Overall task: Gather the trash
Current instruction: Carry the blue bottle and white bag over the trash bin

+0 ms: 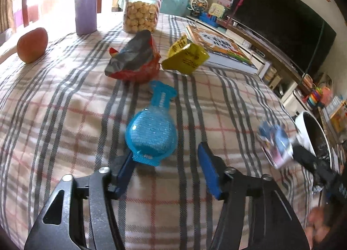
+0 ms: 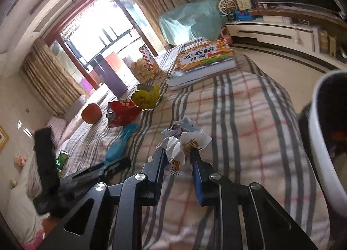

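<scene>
A blue bulb-shaped plastic wrapper (image 1: pixel 151 133) lies on the plaid tablecloth (image 1: pixel 65 109). Its near edge rests on the left finger of my left gripper (image 1: pixel 167 154), whose jaws are open; the right finger stands clear of it. My right gripper (image 2: pixel 177 152) is shut on a crumpled white printed wrapper (image 2: pixel 182 141), held just above the cloth and blurred in the left wrist view (image 1: pixel 275 143). Farther back lie a red-and-silver snack bag (image 1: pixel 134 61) and a yellow wrapper (image 1: pixel 186 57). A white bin with a dark inside (image 2: pixel 321 141) stands at the table's right edge.
A thick picture book (image 1: pixel 221 48) lies at the far right. A clear jar of biscuits (image 1: pixel 141 5), a purple bottle (image 1: pixel 86 0) and an orange-red fruit (image 1: pixel 32 44) stand along the back. A TV (image 1: pixel 282 18) and a shelf lie beyond the table.
</scene>
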